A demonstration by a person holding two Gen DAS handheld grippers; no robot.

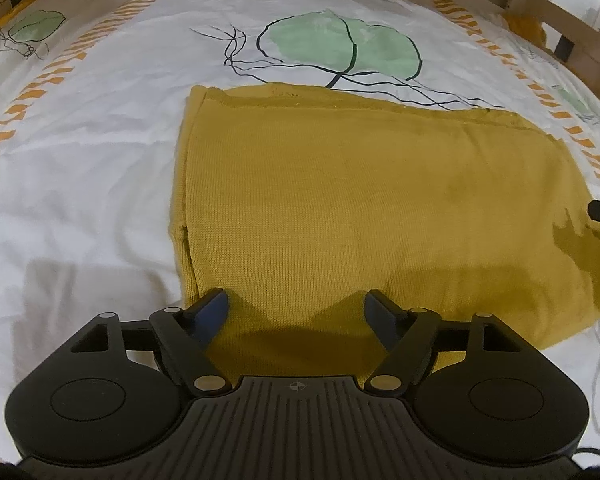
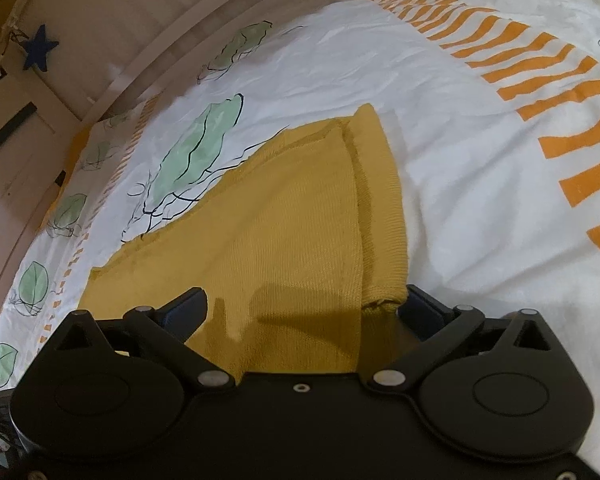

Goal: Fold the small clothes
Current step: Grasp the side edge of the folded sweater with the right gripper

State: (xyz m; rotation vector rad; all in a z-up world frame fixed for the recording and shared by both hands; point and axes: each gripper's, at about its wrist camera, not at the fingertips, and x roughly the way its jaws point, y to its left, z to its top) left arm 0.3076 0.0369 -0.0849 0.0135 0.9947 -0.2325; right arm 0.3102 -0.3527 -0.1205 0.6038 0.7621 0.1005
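Sweater (image 1: 340, 208) is lying folded flat on the bed (image 1: 80, 168), looking soft and floppy; both the left gripper (image 1: 296, 304) and right gripper (image 2: 304, 304) are hovering open, empty; near corners probably offering the best hold.

text: none readable | labels: none | numbers: none

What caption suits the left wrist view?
Open left gripper over a folded mustard knit garment lying on a leaf-print bedsheet.
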